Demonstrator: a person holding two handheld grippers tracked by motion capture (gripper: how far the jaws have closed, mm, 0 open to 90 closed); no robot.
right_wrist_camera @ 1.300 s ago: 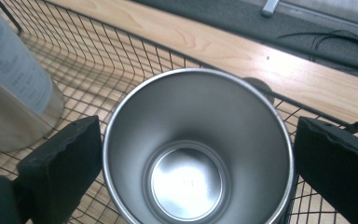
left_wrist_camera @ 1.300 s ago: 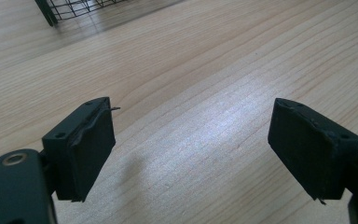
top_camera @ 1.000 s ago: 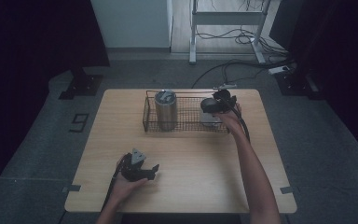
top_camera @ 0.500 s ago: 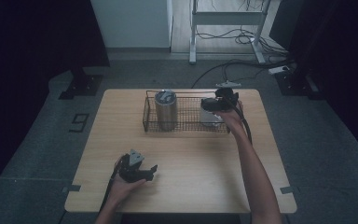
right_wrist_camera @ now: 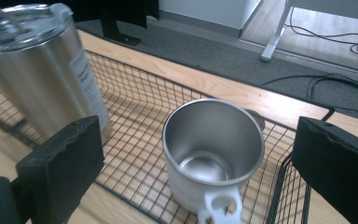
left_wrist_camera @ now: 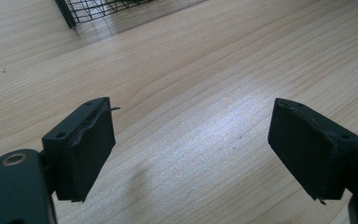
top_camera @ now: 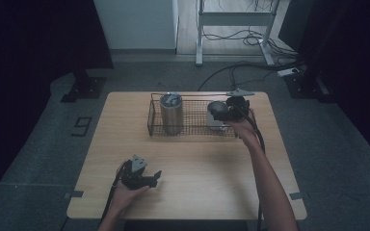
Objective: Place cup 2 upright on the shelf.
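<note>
High view: we're holding the right gripper (top_camera: 220, 111) above the steel mug (top_camera: 215, 120) in the wire basket (top_camera: 156, 126); the left gripper (top_camera: 153, 177) is resting low over the table (top_camera: 212, 168). Left gripper view: jaws standing apart over bare wood. Right gripper view: jaws have just been closing but are gaping wide, the mug upright below, untouched, tumbler (right_wrist_camera: 37, 65) beside.

Wooden table (top_camera: 197, 163), lidded steel tumbler (top_camera: 171, 111)

Two hands, each holding a gripper, both with jaws apart.

The left gripper (top_camera: 155, 177) sits low near the front edge of the table (top_camera: 197, 159), in the left hand (top_camera: 125, 195), and nothing is between its jaws. The right arm (top_camera: 270, 183) reaches far out to the back right part of the table. The right gripper (top_camera: 221, 111) has jaws wide apart; they have just closed a little, pinching nothing.
</note>
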